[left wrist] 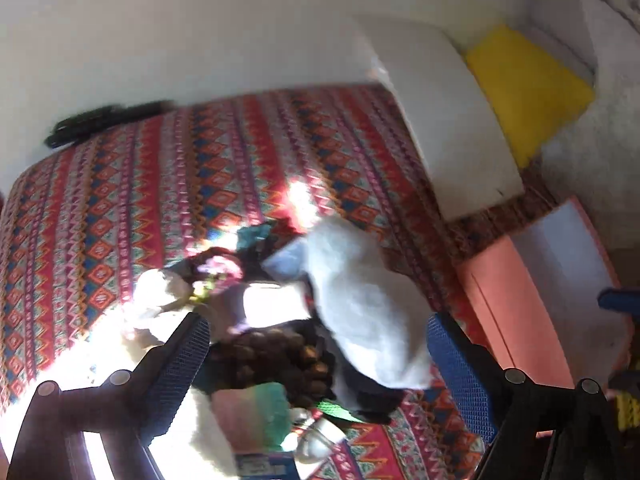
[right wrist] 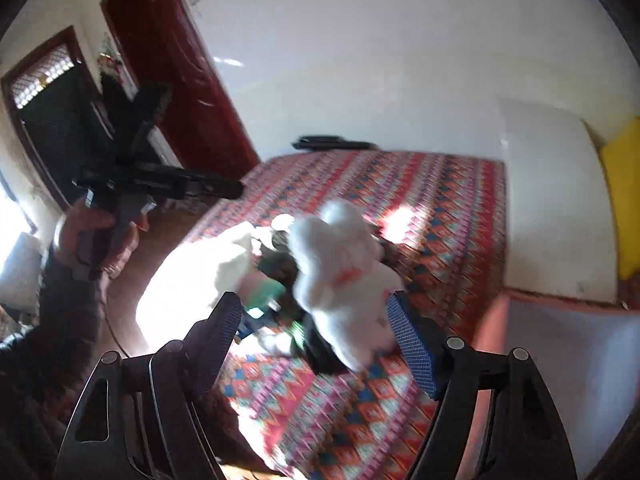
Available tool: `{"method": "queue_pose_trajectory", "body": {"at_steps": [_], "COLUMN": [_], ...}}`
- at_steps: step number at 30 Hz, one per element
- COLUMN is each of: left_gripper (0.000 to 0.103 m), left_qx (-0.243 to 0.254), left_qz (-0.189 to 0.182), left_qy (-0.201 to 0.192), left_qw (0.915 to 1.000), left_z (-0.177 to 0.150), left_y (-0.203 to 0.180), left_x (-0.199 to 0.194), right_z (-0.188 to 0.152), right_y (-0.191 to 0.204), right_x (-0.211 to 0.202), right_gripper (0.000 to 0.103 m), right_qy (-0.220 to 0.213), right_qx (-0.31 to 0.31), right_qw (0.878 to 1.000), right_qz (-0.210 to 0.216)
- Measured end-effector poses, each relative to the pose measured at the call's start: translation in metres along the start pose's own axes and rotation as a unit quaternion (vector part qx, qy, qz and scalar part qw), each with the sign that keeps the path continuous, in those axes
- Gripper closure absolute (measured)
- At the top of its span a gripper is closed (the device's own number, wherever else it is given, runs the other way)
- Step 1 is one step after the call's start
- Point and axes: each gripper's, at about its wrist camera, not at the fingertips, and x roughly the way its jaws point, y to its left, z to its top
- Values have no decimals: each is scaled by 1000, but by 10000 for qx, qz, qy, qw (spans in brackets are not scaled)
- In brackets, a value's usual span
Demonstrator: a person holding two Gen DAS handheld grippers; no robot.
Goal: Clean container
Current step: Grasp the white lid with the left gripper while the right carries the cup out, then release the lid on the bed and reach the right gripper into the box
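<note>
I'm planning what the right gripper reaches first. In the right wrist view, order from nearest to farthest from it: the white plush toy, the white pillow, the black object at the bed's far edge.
1. White plush toy: just ahead of the right gripper, on the pile.
2. White pillow: farther, on the right.
3. Black object: farthest, against the wall.

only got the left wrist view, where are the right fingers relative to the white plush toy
Observer: The right gripper is open, and the white plush toy appears framed between its fingers, on top of the pile.
Operator: whats past the bed on the left
Observer: A dark red door by the white wall.
Operator: and my left hand
Observer: The hand holds the left gripper raised over the floor, left of the bed.
</note>
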Motion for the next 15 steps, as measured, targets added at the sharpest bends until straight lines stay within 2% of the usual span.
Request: {"method": "queue_pose_trajectory", "body": {"at_steps": [2, 4, 7, 10, 13, 15], "left_gripper": [11, 11, 11, 11, 11, 11], "left_qx": [503, 880, 1377, 1748, 2038, 2160], "left_qz": [-257, -353, -334, -395, -489, -490], "left_qy": [180, 311, 523, 804, 1007, 1065], "left_qw": [9982, 9950, 9885, 9805, 9726, 9693], "left_z": [-5, -8, -6, -8, -14, -17], "left_y": [-47, -98, -161, -212, -250, -265], "left_x": [11, 25, 46, 68, 84, 90], "right_z": [-37, -76, -129, -168, -182, -185], "right_y": [-38, -78, -132, -154, -158, -152], "right_x": [-5, 3, 27, 36, 53, 65], "right_gripper": [19, 17, 17, 17, 12, 11], "right_qy": [711, 1464, 2383, 2991, 3494, 3781], "right_qx": [-37, 255, 1081, 1394, 1427, 1135], "right_qw": [9945, 9810, 9602, 9407, 9254, 9176], "right_qz": [-773, -1245, -977, -783, -349, -453]}}
